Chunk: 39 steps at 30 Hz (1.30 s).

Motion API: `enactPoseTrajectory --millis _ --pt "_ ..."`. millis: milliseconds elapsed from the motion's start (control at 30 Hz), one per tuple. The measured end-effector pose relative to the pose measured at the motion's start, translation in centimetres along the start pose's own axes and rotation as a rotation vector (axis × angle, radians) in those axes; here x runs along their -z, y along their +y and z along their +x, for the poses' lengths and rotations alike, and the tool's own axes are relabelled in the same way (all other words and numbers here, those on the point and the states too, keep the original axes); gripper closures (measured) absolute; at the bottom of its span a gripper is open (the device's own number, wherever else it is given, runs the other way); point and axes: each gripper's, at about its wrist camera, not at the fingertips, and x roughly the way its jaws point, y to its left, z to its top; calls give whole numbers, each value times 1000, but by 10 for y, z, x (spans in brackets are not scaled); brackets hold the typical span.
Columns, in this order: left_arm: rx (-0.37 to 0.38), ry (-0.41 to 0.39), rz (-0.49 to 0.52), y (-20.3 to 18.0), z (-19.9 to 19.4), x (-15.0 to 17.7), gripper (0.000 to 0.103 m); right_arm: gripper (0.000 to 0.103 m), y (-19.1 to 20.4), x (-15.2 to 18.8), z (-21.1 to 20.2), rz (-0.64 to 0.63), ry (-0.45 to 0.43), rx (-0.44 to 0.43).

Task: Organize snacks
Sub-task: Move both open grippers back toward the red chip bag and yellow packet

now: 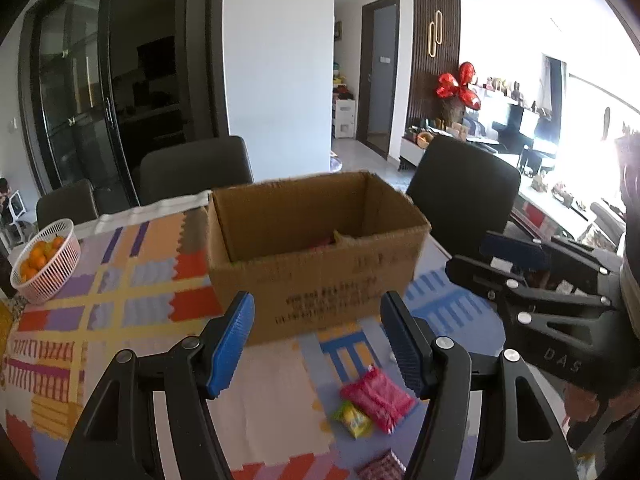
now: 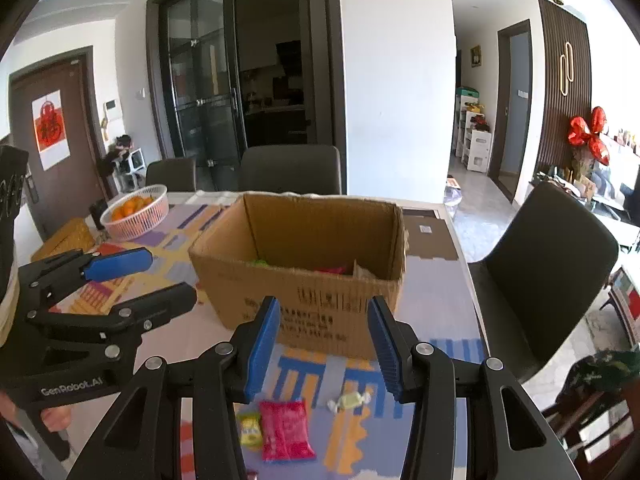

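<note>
An open cardboard box (image 1: pixel 316 256) stands on the patterned table; it also shows in the right wrist view (image 2: pixel 304 276), with snack packets partly visible inside. On the table in front of it lie a pink packet (image 1: pixel 378 400) (image 2: pixel 286 430), a small yellow-green packet (image 1: pixel 352 418) (image 2: pixel 250 430) and a pale wrapped candy (image 2: pixel 348 401). A red checked packet (image 1: pixel 380 468) lies at the near edge. My left gripper (image 1: pixel 318 344) is open and empty above the packets. My right gripper (image 2: pixel 324 344) is open and empty above them too.
A pink basket of oranges (image 1: pixel 46 260) (image 2: pixel 136 210) sits at the table's left. Dark chairs (image 1: pixel 464 192) (image 2: pixel 548 264) stand around the table. A woven yellow mat (image 2: pixel 64 240) lies at the far left. A flat brown cardboard sheet (image 2: pixel 430 236) lies behind the box.
</note>
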Motion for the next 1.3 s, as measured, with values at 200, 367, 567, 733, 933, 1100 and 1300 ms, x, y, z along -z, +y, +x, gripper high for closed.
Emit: enactPoseTrajectory --millis 200,367,567,733,933,1100,1300 --pt "27 19 -10 -6 -1 33 38 56 4 22 -7 6 22 9" --pt "46 49 8 -9 5 55 39 56 9 45 -6 -5 57 17" --pt "71 111 12 -8 21 79 42 56 15 68 3 4 114 11" --pt "92 159 10 -8 35 96 43 56 14 90 16 26 179 6" --pt "115 219 -6 -8 56 112 48 56 14 112 29 32 251 12" --pt "133 258 -39 -11 75 120 52 56 11 121 36 40 285 17" --pt "127 290 -84 -10 93 121 57 56 7 126 45 62 312 20"
